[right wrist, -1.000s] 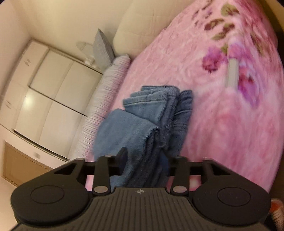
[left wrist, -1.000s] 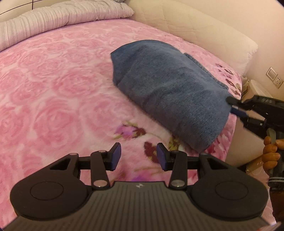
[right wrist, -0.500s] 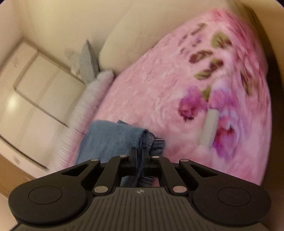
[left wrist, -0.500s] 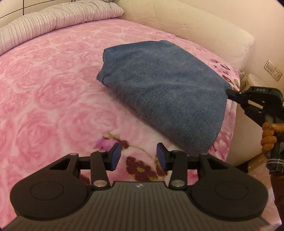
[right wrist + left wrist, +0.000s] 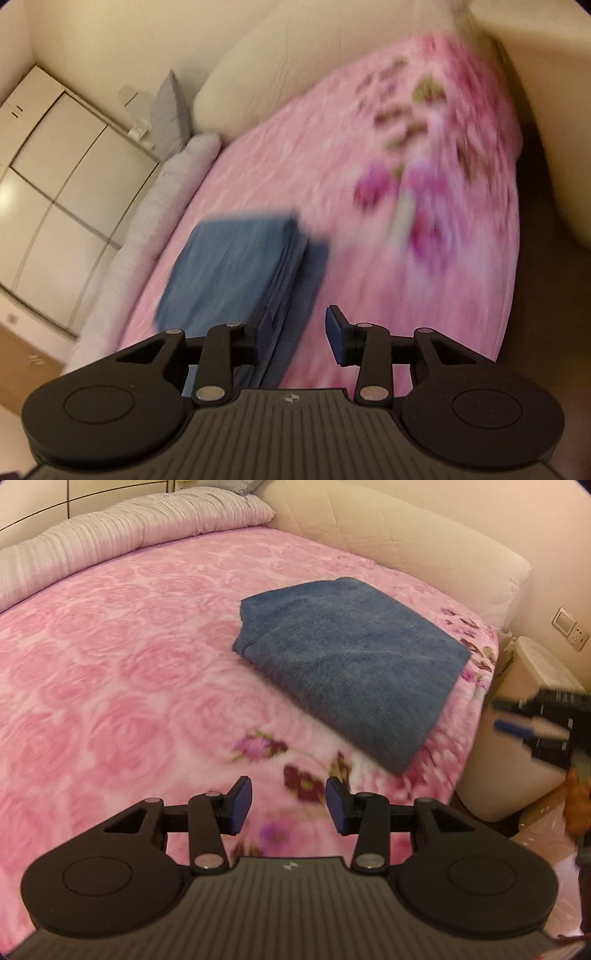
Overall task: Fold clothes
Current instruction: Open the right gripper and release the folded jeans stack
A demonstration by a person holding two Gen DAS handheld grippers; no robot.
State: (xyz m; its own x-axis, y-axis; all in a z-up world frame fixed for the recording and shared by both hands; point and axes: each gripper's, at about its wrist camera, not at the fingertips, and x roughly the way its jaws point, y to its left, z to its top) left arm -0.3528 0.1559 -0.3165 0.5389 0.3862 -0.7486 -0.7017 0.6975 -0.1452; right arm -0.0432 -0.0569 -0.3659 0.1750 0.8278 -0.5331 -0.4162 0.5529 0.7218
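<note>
With the folded blue garment [image 5: 351,664] lying ahead, both the left tool [image 5: 289,805] and opening right tool [image 5: 295,332] are apart, empty; withdraw clear without snagging.

folded blue garment [image 5: 351,661] on pink bed [image 5: 129,672]

The folded garment [image 5: 351,664] at one o'clock is a dusty denim blue, plain. The blanket [image 5: 110,664] under it is pink with tone-on-tone roses (darker magenta and maroon blooms with olive leaves toward five o'clock). The bolster [image 5: 110,535] at eleven o'clock is pale lilac-grey, finely striped. The headboard [image 5: 406,535] is cream. The grippers' pads [image 5: 240,805] are blue on black.
</note>
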